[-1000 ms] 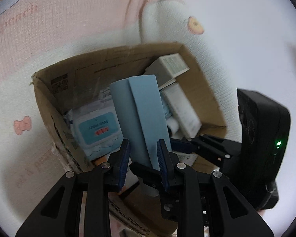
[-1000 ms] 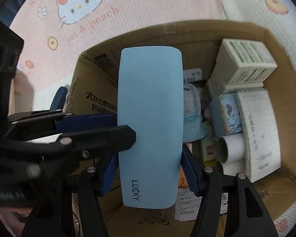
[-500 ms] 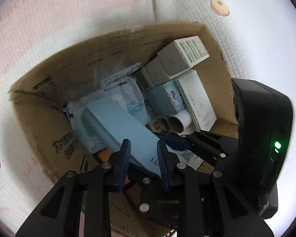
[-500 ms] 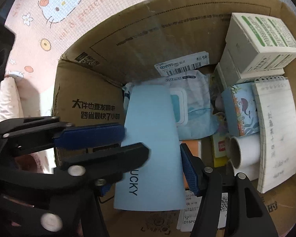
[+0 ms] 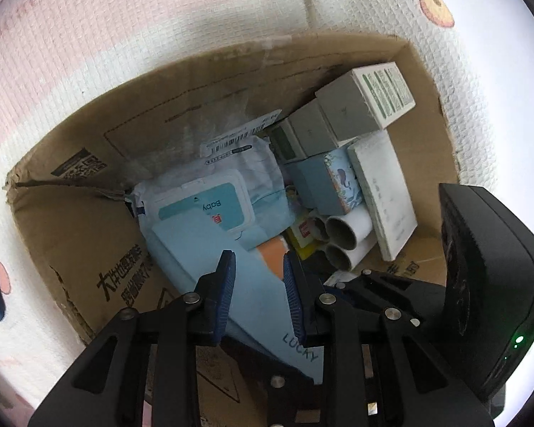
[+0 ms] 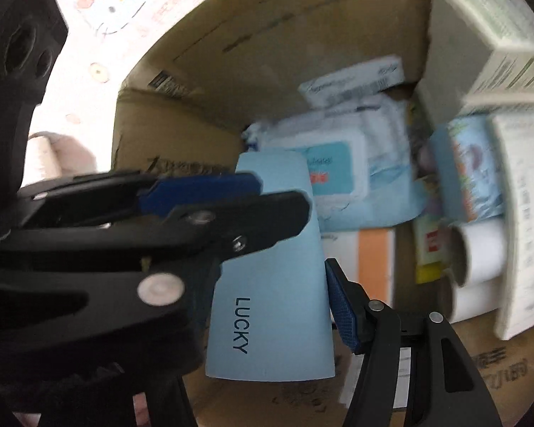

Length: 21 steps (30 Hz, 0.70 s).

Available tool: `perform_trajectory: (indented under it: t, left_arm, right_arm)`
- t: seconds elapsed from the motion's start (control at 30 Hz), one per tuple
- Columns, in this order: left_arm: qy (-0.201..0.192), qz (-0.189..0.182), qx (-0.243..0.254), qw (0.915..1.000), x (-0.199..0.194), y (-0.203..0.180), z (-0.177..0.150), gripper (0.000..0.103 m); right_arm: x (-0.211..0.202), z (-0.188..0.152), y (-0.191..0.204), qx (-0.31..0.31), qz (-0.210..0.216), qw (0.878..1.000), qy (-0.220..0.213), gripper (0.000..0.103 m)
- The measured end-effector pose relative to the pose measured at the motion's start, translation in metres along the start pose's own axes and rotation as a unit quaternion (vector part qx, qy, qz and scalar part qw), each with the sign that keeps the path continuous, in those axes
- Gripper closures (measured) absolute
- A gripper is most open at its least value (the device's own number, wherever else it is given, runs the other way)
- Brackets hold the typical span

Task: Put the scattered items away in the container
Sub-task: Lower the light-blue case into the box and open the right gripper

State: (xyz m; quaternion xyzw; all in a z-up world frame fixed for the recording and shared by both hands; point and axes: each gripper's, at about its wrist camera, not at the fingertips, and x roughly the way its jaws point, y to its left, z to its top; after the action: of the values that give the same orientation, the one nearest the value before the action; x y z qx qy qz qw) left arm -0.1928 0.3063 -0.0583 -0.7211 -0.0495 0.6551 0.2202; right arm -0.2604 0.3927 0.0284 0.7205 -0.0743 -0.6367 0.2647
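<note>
Blue case [image 5: 263, 306] marked LUCKY sits tilted inside the cardboard box [image 5: 71, 249], its far end lying on a pack of baby wipes [image 5: 210, 206] and its near end raised toward the cameras. Both claws grip it: the left claw [image 5: 258, 295] pinches it across its thin sides, and the right claw [image 6: 274, 302] clamps it across its broad width, one blue pad [image 6: 341, 306] pressed to the case's right edge while the other finger is hidden behind the left claw's arm in the right wrist view. To the right of the case in the box lie an orange-and-white packet [image 6: 373, 259], two white rolls with cardboard cores [image 5: 345, 238], a small blue box with a whale picture [image 5: 327, 185], a white notepad [image 5: 384, 195] standing on edge, and grey cartons [image 5: 345, 114] stacked in the far corner. The box stands on a pink-and-white mat [image 5: 124, 35] with cartoon prints.
</note>
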Motion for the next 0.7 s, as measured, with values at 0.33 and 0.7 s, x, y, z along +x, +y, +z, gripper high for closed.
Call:
perform_trajectory:
  t: [0.33,0.7]
  left_arm:
    - [0.0,0.001,0.011,0.9999,0.001,-0.002,0.0,0.067]
    - [-0.044,0.022,0.054,0.9973,-0.015,-0.022,-0.024,0.043]
  right_arm:
    - [-0.025,0.002,-0.013,-0.007,-0.012,1.0,0.003,0.038]
    - [-0.063,-0.023,-0.025,0.001,-0.139,0.989,-0.043,0.034]
